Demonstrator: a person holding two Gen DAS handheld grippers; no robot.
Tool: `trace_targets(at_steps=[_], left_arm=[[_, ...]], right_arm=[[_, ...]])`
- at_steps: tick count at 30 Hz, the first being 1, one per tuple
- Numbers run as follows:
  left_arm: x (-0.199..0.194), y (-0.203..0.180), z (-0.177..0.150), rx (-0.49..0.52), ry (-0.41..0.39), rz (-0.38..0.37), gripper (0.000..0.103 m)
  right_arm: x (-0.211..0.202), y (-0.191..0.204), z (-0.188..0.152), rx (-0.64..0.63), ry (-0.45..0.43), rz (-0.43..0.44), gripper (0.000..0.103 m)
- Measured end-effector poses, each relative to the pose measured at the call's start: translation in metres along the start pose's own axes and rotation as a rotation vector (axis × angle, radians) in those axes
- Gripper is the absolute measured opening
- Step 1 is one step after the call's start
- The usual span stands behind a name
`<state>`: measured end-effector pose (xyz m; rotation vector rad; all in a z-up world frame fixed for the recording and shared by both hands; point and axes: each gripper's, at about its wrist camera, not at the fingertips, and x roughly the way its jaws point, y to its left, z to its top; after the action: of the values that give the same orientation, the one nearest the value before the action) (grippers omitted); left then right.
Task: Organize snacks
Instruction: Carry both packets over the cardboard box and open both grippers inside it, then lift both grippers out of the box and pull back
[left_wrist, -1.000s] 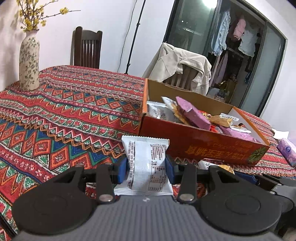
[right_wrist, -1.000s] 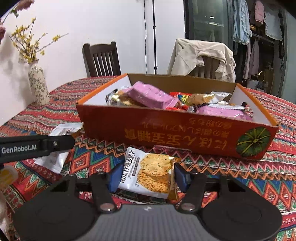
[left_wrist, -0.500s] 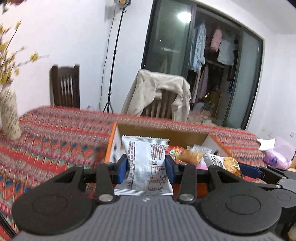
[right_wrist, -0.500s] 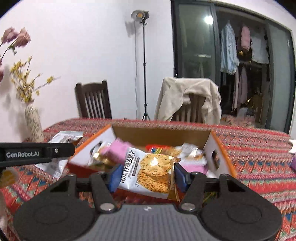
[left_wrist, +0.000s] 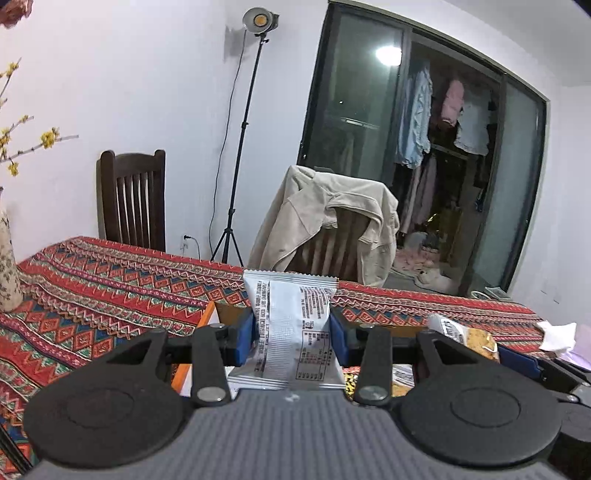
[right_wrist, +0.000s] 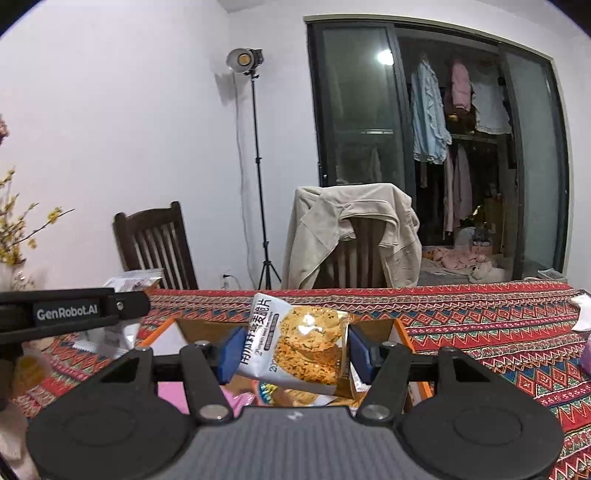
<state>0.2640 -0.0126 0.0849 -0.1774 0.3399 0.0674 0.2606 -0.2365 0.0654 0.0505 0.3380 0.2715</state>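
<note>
Snack box (right_wrist: 400, 334) on table (right_wrist: 498, 325); draped chair (right_wrist: 354, 236) behind table.

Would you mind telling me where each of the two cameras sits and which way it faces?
Left wrist: on the left gripper, looking along its fingers across the table toward the chairs and wardrobe; shows its own fingers clamping a silver packet, the right gripper's cracker packet at right.
Right wrist: on the right gripper, facing likewise over the box; shows its fingers clamping the cracker packet, the left gripper at left.
Shared: table, jacket-draped chair, lamp stand, cracker packet.
</note>
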Motion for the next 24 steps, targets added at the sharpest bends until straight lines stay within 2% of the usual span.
trace_targets(at_steps=[4, 10, 13, 14, 16, 17, 18, 20, 24], left_arm=[[0.019, 0.010, -0.007, -0.026, 0.017, 0.026, 0.043], [0.037, 0.017, -0.019, -0.002, 0.058, 0.031, 0.043], [0.040, 0.020, -0.024, -0.005, 0.074, 0.036, 0.044], [0.040, 0.021, -0.025, -0.010, 0.074, 0.036, 0.049], [0.038, 0.023, -0.025, -0.020, 0.057, 0.033, 0.070], [0.035, 0.023, -0.025, -0.024, 0.041, 0.041, 0.092], [0.032, 0.023, -0.025, -0.027, 0.022, 0.053, 0.103], [0.026, 0.023, -0.025, -0.031, -0.018, 0.052, 0.103], [0.023, 0.023, -0.023, -0.037, -0.020, 0.030, 0.103]], right_arm=[[0.016, -0.008, -0.012, 0.013, 0.017, 0.010, 0.059], [0.034, -0.017, -0.019, 0.028, 0.066, 0.003, 0.059], [0.041, -0.018, -0.023, 0.022, 0.100, -0.003, 0.063], [0.042, -0.018, -0.024, 0.026, 0.108, -0.003, 0.069], [0.042, -0.019, -0.025, 0.033, 0.111, -0.001, 0.075], [0.042, -0.020, -0.025, 0.038, 0.112, 0.001, 0.084], [0.042, -0.020, -0.025, 0.045, 0.114, 0.002, 0.089], [0.040, -0.020, -0.027, 0.053, 0.115, 0.006, 0.103], [0.040, -0.019, -0.028, 0.055, 0.120, -0.004, 0.103]])
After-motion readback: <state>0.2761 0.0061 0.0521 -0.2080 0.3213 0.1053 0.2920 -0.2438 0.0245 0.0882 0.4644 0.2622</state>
